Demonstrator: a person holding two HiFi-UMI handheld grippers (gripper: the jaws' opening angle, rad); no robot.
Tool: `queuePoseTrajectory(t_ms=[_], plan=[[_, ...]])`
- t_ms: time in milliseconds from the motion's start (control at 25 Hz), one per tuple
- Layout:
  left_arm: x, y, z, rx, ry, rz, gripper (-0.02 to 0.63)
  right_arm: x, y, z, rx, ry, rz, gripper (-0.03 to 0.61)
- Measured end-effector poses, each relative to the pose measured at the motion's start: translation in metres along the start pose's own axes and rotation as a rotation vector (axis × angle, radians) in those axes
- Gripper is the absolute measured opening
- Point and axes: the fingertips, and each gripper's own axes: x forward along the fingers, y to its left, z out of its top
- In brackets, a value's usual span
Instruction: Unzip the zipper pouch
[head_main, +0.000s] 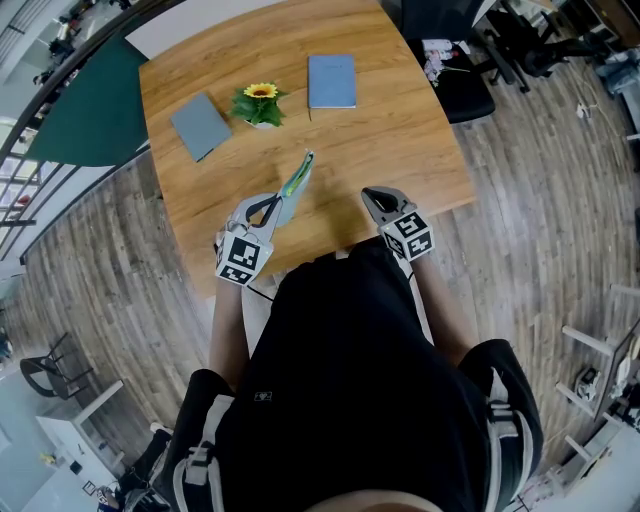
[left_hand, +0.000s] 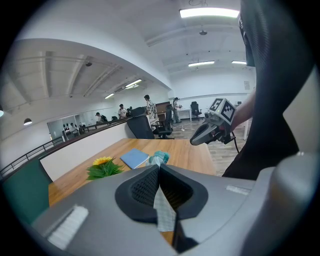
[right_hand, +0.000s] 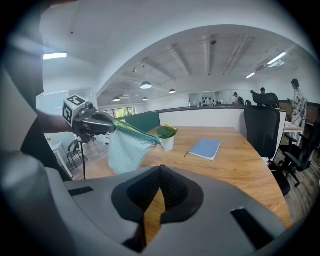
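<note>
The zipper pouch (head_main: 297, 183) is held above the table (head_main: 400, 140), one end pinched in the left hand-held gripper (head_main: 268, 208); the right hand-held gripper (head_main: 376, 200) is closed, empty, well apart. The pinch could be lost under a hard tug.

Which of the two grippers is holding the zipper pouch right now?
The left gripper: its jaws are shut on an edge of the zipper pouch. The right gripper is shut too, with nothing between its jaws.
</note>
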Motion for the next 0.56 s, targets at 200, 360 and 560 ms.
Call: queuePoseTrajectory(t_ms=[200, 360, 560], plan=[[-0.0005, -0.0006, -0.0035, -0.001, 0.007, 0.002, 0.006, 0.0009, -0.001, -0.0008, 0.006, -0.001, -0.001, 0.002], [-0.0015, -0.0013, -0.0023, 0.003, 0.002, 0.004, 0.006, -0.0007, -0.0024, -0.002, 0.011, 0.001, -0.004, 0.002], [-0.0023, -0.0008, -0.0051, -0.008, 0.003, 0.015, 0.006, 0.0004, -0.0043, -0.0053, 0.011, -0.001, -0.006, 0.002]])
